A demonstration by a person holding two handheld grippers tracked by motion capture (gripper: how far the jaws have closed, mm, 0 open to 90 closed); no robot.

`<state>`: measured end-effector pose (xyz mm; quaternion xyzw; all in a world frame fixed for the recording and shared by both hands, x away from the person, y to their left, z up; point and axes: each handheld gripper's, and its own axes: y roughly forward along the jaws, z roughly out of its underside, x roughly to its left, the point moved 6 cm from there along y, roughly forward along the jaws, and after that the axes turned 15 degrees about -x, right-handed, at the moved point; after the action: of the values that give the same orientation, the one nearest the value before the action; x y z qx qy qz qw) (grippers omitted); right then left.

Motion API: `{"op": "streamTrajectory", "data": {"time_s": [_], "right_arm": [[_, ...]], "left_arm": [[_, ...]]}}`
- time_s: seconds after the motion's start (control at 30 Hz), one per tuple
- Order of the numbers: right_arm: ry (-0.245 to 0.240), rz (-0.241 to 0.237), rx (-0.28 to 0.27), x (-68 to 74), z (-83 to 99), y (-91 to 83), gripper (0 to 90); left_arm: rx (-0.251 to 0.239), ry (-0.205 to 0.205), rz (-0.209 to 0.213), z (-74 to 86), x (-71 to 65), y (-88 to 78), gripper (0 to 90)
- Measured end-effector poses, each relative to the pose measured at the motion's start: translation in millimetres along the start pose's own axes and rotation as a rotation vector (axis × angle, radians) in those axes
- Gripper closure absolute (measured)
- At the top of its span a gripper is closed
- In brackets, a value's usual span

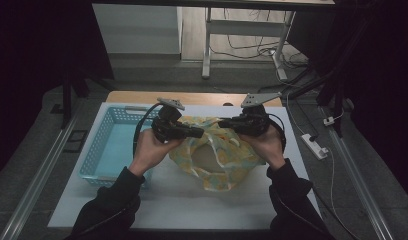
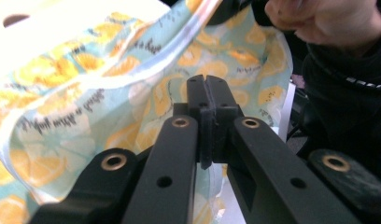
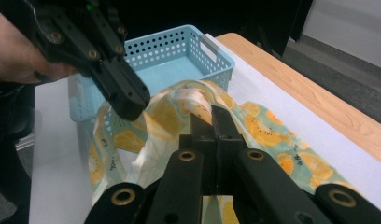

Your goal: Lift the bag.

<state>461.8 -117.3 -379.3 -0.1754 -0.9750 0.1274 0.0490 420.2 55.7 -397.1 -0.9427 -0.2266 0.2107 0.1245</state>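
Note:
A thin plastic bag [image 1: 217, 162] printed with orange slices on pale blue hangs over the white mat, lifted at its top between both grippers. My left gripper [image 1: 202, 132] points right and is shut on the bag's left top edge. In its own view the left gripper [image 2: 207, 81] has its jaws pressed together against the bag [image 2: 86, 93]. My right gripper [image 1: 223, 122] points left, shut on the bag's right top edge. In the right gripper view the right gripper [image 3: 212, 112] pinches a band of the bag [image 3: 272, 130], and the left gripper [image 3: 128, 102] grips it farther off.
A light blue perforated basket [image 1: 99, 145] sits on the left part of the white mat [image 1: 192, 205]; the same basket [image 3: 212, 51] appears beyond the bag. The wooden table edge [image 1: 192, 97] runs along the far side. A power strip [image 1: 314, 146] lies on the floor at right.

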Motion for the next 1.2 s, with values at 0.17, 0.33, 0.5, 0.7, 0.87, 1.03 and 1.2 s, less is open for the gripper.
{"op": "streamTrajectory", "data": {"time_s": [0.17,0.33,0.5,0.7,0.87,1.03,1.2], "right_arm": [[-0.007,-0.012,-0.004,2.9,-9.4,2.2,90.0],[-0.011,-0.023,-0.013,5.5,-19.5,3.4,90.0],[-0.015,-0.025,-0.024,6.8,-29.6,2.2,90.0],[-0.019,-0.031,-0.04,7.8,-40.8,1.2,90.0],[-0.029,-0.027,-0.049,8.6,-52.8,0.4,90.0],[-0.05,-0.019,-0.058,10.3,-68.6,-1.3,90.0],[-0.066,-0.013,-0.074,10.5,-83.3,-3.3,90.0]], "left_arm": [[-0.035,0.008,0.001,-17.6,-0.2,-7.0,90.0],[-0.065,0.014,0.003,-34.8,-0.1,-15.0,90.0],[-0.094,0.019,0.002,-49.6,0.2,-24.0,90.0],[-0.112,0.03,-0.004,-63.2,-1.5,-31.6,90.0],[-0.129,0.045,-0.012,-76.6,-3.2,-37.3,90.0],[-0.145,0.059,-0.021,-91.3,-5.6,-42.3,90.0],[-0.157,0.076,-0.04,-106.2,-7.2,-46.7,90.0]]}}
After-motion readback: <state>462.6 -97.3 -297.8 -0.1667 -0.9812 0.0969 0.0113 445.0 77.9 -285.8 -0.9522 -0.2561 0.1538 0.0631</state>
